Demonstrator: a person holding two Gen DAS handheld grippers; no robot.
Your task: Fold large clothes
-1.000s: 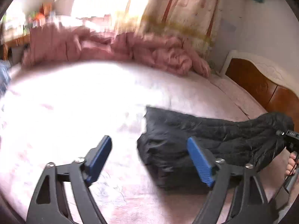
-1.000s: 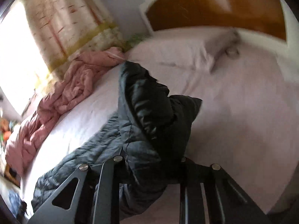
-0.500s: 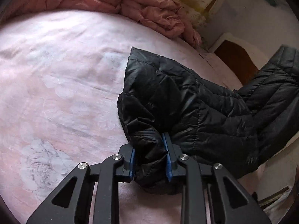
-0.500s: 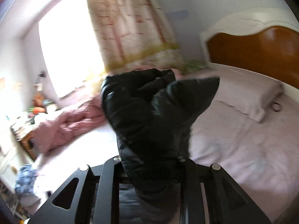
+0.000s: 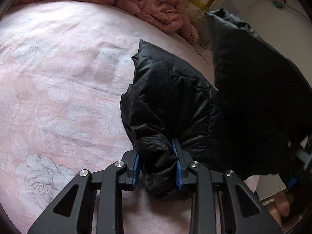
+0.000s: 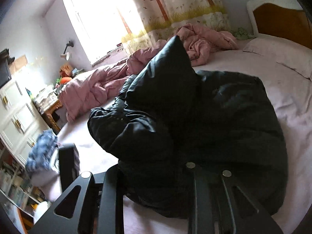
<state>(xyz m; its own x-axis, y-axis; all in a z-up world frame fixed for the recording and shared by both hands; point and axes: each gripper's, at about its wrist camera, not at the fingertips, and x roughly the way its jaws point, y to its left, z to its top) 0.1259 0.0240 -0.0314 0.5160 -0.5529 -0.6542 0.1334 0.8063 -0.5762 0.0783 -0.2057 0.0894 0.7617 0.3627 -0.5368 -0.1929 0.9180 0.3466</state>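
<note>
A black puffer jacket [image 5: 171, 97] lies on the pink flowered bed sheet [image 5: 58, 87]. My left gripper [image 5: 157, 161] is low over the sheet, its blue pads [image 5: 178, 167] pinching a bunched corner of the jacket; the jaws are opening slightly with the fabric still between them. Another part of the jacket [image 5: 263, 97] hangs raised at the right. In the right wrist view the jacket [image 6: 224, 120] is heaped over my right gripper [image 6: 154, 169]. Its fingertips are hidden in the fabric, which is bunched between the fingers and rises to a peak [image 6: 175, 44].
A crumpled pink quilt [image 6: 93, 85] runs along the bed's far side under the curtained window [image 6: 109, 15]. A pillow [image 6: 282, 54] and a wooden headboard [image 6: 282, 23] are at the right. A white dresser [image 6: 13, 113] and blue cloth [image 6: 41, 152] are at the left.
My left gripper came down from open and closed on the jacket's corner. My right gripper swung sideways with its raised part of the jacket, which now stands over the rest.
</note>
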